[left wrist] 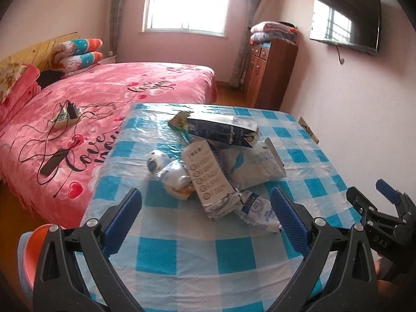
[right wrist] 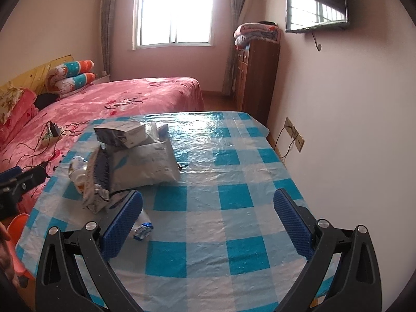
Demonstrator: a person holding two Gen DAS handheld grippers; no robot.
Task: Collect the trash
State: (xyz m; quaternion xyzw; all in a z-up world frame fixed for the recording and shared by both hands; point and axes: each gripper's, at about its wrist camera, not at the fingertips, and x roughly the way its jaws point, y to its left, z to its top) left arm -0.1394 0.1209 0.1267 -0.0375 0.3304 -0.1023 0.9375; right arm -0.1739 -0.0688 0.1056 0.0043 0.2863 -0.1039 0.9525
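Observation:
A heap of trash lies on the blue-and-white checked table point(left wrist: 197, 254): a dark carton point(left wrist: 223, 130), a white pouch with a blue mark point(left wrist: 249, 163), a grey printed bag point(left wrist: 208, 179), a crumpled blue-lettered wrapper point(left wrist: 257, 213) and a crushed plastic bottle point(left wrist: 171, 174). My left gripper point(left wrist: 205, 208) hangs open just short of the heap, nothing between its pads. In the right wrist view the heap point(right wrist: 140, 158) sits ahead to the left. My right gripper point(right wrist: 208, 213) is open over bare tablecloth point(right wrist: 234, 234), its left finger over the wrapper point(right wrist: 143, 227). The right gripper point(left wrist: 369, 195) also shows at the left view's edge.
A pink bed point(left wrist: 104, 104) with a charger and cables point(left wrist: 67, 114) runs along the table's left side. An orange bin point(left wrist: 33, 254) sits low by the table's near left corner. A brown cabinet point(right wrist: 257, 78) and a wall television point(right wrist: 317, 2) stand behind on the right.

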